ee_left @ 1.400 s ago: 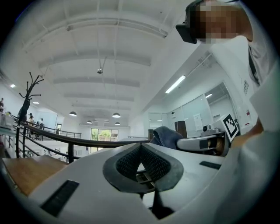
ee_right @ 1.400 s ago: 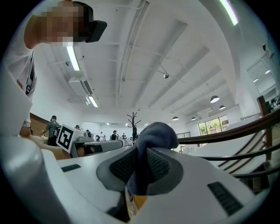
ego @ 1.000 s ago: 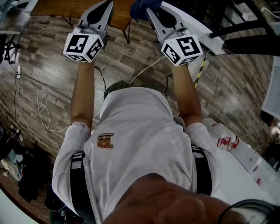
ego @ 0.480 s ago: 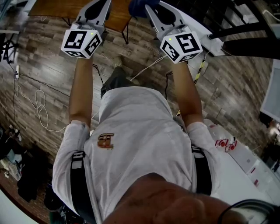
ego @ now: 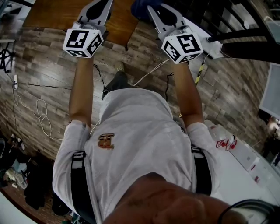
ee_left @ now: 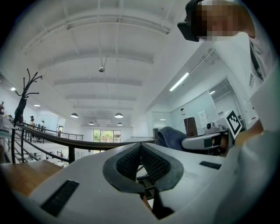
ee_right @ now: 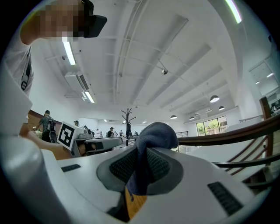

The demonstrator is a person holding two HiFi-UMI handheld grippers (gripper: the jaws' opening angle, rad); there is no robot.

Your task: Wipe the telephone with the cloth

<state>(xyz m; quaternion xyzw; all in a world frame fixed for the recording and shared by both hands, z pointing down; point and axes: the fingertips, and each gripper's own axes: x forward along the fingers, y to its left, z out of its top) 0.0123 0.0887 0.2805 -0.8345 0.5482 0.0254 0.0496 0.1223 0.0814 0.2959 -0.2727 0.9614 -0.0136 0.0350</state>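
Note:
In the head view both grippers are held out level ahead of the person's body, above a wood floor. My left gripper (ego: 99, 5) is shut with nothing between its ribbed pads (ee_left: 131, 162). My right gripper (ego: 154, 8) is shut on a dark blue cloth (ego: 141, 7). That cloth (ee_right: 154, 136) bulges out above the jaws in the right gripper view, and also shows past the left jaws as a blue lump (ee_left: 171, 137). No telephone is in any view.
A brown wooden table (ego: 52, 13) lies just beyond the gripper tips at the top left. White and black cables (ego: 41, 109) trail over the floor. A white table (ego: 236, 175) stands at the lower right, and a black railing (ego: 245, 33) crosses the top right.
Both grippers and the person have moved forward together; the wooden table now fills more of the top left. The cloth stays clamped in the right gripper.

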